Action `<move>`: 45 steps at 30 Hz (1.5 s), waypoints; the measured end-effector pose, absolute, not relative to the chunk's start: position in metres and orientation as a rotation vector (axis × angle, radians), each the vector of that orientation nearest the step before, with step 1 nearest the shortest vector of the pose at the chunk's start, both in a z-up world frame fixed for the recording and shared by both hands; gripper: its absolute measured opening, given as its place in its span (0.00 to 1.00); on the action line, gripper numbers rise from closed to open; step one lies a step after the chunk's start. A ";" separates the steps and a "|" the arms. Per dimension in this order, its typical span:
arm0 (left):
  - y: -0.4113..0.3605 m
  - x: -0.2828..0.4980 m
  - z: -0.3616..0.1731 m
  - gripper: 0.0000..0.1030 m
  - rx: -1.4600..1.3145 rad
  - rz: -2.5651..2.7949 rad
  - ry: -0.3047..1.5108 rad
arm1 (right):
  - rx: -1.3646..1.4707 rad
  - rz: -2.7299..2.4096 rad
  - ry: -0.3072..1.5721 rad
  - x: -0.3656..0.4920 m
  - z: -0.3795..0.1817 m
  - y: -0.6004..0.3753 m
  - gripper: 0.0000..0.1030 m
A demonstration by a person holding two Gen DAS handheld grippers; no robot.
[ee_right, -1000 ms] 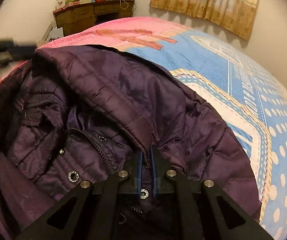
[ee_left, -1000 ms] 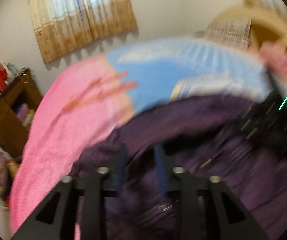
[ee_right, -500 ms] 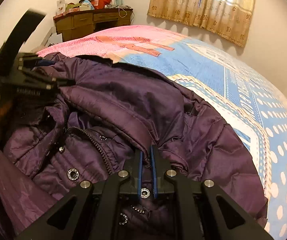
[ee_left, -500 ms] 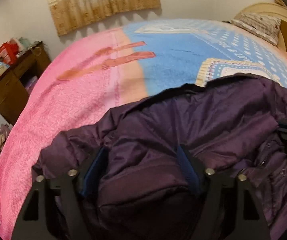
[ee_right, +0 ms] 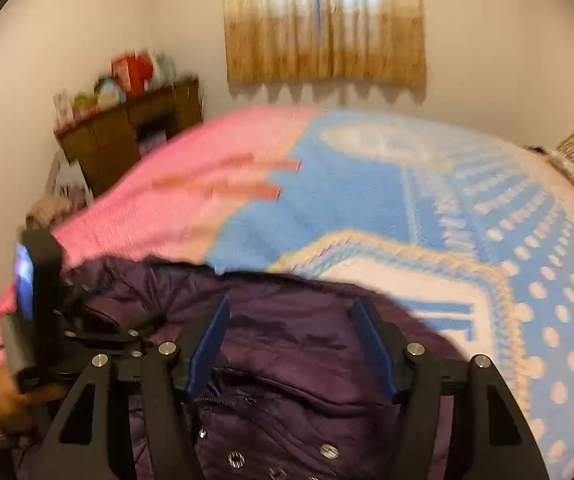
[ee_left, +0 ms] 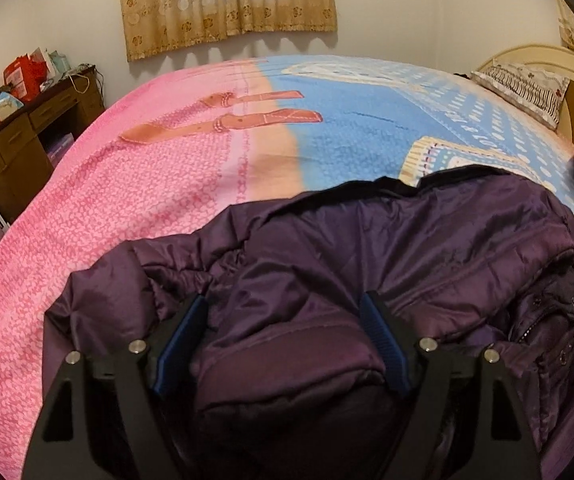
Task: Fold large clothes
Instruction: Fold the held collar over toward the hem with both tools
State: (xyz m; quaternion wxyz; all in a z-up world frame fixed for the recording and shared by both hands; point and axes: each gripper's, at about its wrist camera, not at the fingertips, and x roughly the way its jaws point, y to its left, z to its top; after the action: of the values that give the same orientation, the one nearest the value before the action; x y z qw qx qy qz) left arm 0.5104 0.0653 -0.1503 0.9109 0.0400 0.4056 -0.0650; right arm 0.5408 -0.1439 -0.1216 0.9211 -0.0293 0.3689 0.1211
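purple jacket (ee_left: 387, 248): quilted synthetic cloth, smooth with a soft sheen, creased; metal snap studs (ee_right: 236, 459) bright beside its zip. bedspread (ee_left: 135, 216) under the jacket: nubby, matt woven cloth, pink and blue. left tool (ee_left: 283, 320): matt black plastic arms, ribbed blue pads, shiny metal screws. right tool (ee_right: 287, 328): same finish. curtain (ee_left: 227, 0) on the wall beyond the jacket: thin patterned cloth. table (ee_left: 11, 148) left of the jacket: dark wood, dull.
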 end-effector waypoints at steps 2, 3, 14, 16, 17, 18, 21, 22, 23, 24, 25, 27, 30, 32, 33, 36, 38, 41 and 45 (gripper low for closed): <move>0.068 0.512 -0.152 0.81 0.070 -0.138 0.842 | -0.063 0.228 0.815 0.551 -0.149 -0.144 0.63; 0.068 0.513 -0.152 0.82 0.068 -0.138 0.845 | -0.082 0.213 0.845 0.551 -0.162 -0.145 0.63; 0.065 0.519 -0.157 0.88 0.073 -0.131 0.878 | -0.031 0.250 0.881 0.556 -0.186 -0.156 0.63; 0.064 0.519 -0.158 0.88 0.079 -0.127 0.881 | -0.017 0.258 0.882 0.558 -0.185 -0.158 0.63; 0.064 0.519 -0.158 0.88 0.080 -0.127 0.881 | -0.017 0.258 0.881 0.558 -0.184 -0.158 0.63; 0.064 0.519 -0.158 0.88 0.081 -0.126 0.881 | -0.019 0.257 0.882 0.558 -0.184 -0.157 0.63; 0.063 0.520 -0.159 0.89 0.088 -0.122 0.883 | -0.021 0.257 0.880 0.558 -0.184 -0.159 0.63; 0.062 0.520 -0.159 0.89 0.092 -0.120 0.883 | -0.020 0.257 0.881 0.558 -0.184 -0.159 0.63; 0.062 0.520 -0.160 0.89 0.093 -0.119 0.883 | -0.024 0.256 0.882 0.558 -0.184 -0.158 0.63; 0.062 0.520 -0.160 0.89 0.097 -0.114 0.881 | -0.026 0.255 0.881 0.558 -0.184 -0.158 0.63; 0.062 0.520 -0.160 0.90 0.100 -0.111 0.879 | -0.028 0.254 0.882 0.558 -0.184 -0.158 0.63; 0.061 0.519 -0.159 0.90 0.107 -0.105 0.874 | -0.034 0.251 0.882 0.557 -0.184 -0.157 0.63; 0.061 0.519 -0.160 0.90 0.105 -0.106 0.875 | -0.026 0.255 0.881 0.557 -0.183 -0.158 0.63; 0.061 0.519 -0.159 0.90 0.104 -0.106 0.875 | -0.028 0.254 0.881 0.557 -0.183 -0.157 0.63; 0.061 0.519 -0.159 0.90 0.103 -0.106 0.876 | -0.032 0.252 0.881 0.558 -0.183 -0.157 0.63; 0.061 0.519 -0.159 0.90 0.100 -0.107 0.877 | -0.032 0.253 0.881 0.558 -0.184 -0.158 0.63; 0.061 0.520 -0.160 0.90 0.098 -0.108 0.879 | -0.034 0.252 0.881 0.558 -0.184 -0.157 0.63; 0.061 0.521 -0.160 0.90 0.096 -0.108 0.882 | -0.035 0.252 0.881 0.559 -0.184 -0.157 0.63; 0.062 0.521 -0.160 0.91 0.098 -0.106 0.884 | -0.037 0.251 0.882 0.559 -0.184 -0.157 0.63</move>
State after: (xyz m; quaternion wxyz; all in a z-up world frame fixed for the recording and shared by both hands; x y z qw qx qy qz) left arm 0.5211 0.0619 -0.1604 0.9014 0.0475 0.4272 -0.0514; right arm 0.5586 -0.1573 -0.1836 0.8966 -0.0177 0.4256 0.1213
